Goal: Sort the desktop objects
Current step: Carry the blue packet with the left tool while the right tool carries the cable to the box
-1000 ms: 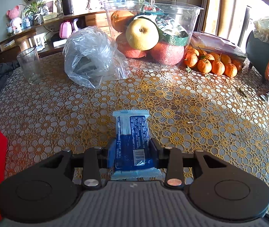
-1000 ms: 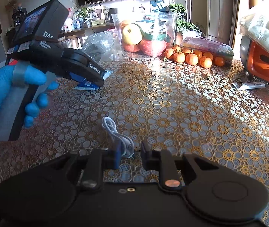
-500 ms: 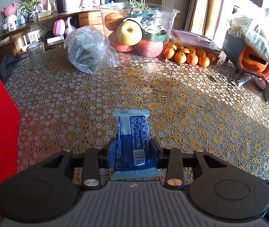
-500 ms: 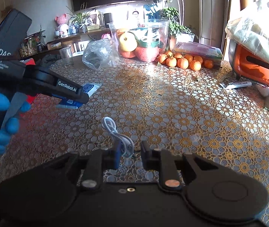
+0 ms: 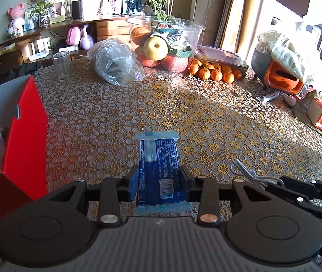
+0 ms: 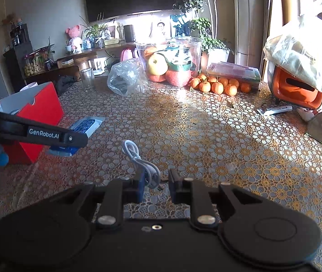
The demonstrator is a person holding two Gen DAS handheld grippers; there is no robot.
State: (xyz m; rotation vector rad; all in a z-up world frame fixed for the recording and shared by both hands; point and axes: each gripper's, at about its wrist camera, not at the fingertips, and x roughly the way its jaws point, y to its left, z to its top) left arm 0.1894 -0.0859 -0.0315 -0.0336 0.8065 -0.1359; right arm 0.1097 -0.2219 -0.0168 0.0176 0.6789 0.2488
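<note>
Both grippers pulled back since earlier; one red box (image 5: 25, 136) now sits left of one blue snack packet (image 5: 157, 165). Left gripper (image 5: 157, 181) clamps packet above tablecloth. Right gripper (image 6: 154, 184) jaws narrowly apart, one white cable (image 6: 138, 158) between them.
</note>
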